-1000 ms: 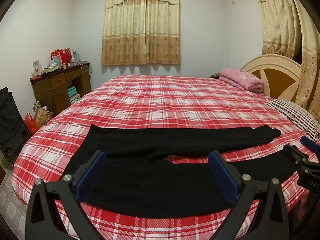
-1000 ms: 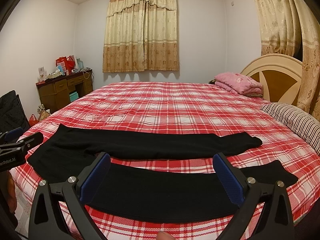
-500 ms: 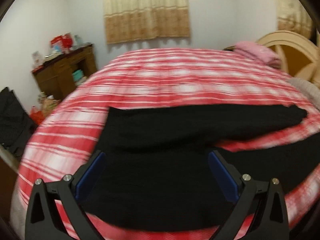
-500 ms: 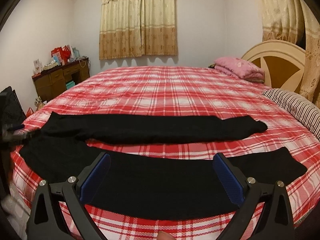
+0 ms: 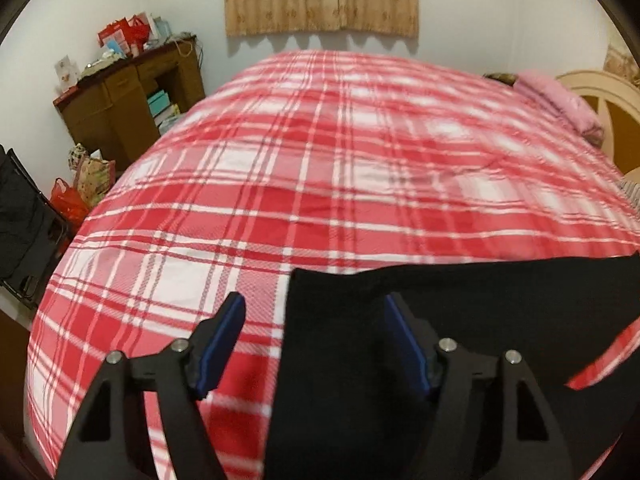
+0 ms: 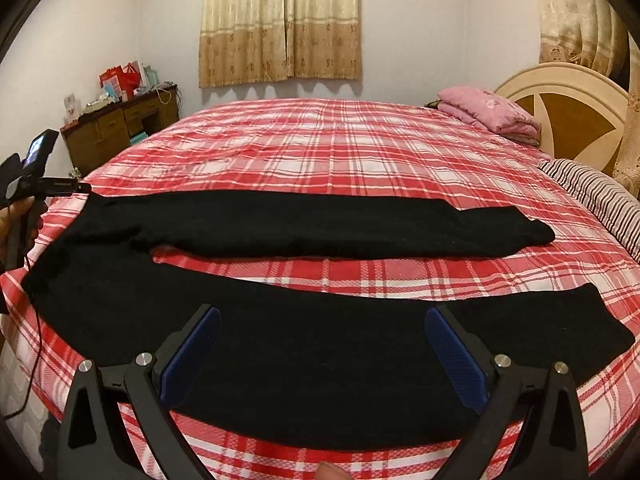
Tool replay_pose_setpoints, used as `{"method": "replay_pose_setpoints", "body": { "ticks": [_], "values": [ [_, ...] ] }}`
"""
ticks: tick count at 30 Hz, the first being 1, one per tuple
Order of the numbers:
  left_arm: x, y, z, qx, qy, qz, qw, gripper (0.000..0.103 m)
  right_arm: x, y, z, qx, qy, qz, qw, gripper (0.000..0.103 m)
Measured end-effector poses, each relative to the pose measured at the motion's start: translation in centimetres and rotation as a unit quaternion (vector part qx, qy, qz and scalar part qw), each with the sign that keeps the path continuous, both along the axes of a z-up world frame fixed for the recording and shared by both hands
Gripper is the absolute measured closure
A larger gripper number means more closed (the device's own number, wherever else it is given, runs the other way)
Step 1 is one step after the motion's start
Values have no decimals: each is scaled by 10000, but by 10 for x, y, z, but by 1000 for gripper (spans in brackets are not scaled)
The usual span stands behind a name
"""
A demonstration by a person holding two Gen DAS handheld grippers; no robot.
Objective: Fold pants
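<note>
Black pants (image 6: 304, 224) lie flat on the red plaid bed (image 6: 360, 148), waist at the left, both legs stretched to the right with a strip of bedspread between them. My right gripper (image 6: 318, 344) is open, low over the near leg. My left gripper (image 5: 314, 336) is open at the waist end of the pants (image 5: 460, 320); the waist's left edge runs between its fingers. In the right wrist view the left gripper body (image 6: 44, 184) is held at the far left by the waist corner.
A wooden desk (image 6: 116, 128) with clutter stands left of the bed. A pink folded blanket (image 6: 488, 114) and a striped pillow (image 6: 592, 196) lie by the headboard (image 6: 568, 108) at right. Bags (image 5: 84, 184) and a black rack (image 5: 24, 232) stand on the floor left.
My left gripper has swung left and down to the waist end of the pants, its fingers closer together. My right gripper has dropped a little lower over the near leg.
</note>
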State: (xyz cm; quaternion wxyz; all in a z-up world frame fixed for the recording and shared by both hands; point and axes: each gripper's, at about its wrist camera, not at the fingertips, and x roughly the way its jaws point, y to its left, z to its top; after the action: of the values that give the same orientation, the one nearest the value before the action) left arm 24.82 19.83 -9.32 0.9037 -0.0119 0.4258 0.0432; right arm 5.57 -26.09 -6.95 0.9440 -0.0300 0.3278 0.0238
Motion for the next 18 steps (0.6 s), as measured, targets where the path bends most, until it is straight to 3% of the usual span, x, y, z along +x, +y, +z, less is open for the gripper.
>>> {"method": "replay_pose_setpoints", "body": {
  "ticks": [3,6,9,13,18],
  "values": [
    [15,7,-10,-158,190,-77,9997,53,5,-6,0,30,43,-56,10000,1],
    [22,10,-15,-380,328,-149,9986,59,12,-11,1,60,41,1,10000,1],
    [28,10,-21,-343,399,-148,9985,67,25,-22,3,100,140,103,9998,1],
    [26,13,-21,-324,367,-192,9986,86,44,-62,10,206,208,-146,9995,1],
    [21,18,-12,-383,143,-265,9988,93,69,-124,23,259,308,-544,9977,3]
  ]
}}
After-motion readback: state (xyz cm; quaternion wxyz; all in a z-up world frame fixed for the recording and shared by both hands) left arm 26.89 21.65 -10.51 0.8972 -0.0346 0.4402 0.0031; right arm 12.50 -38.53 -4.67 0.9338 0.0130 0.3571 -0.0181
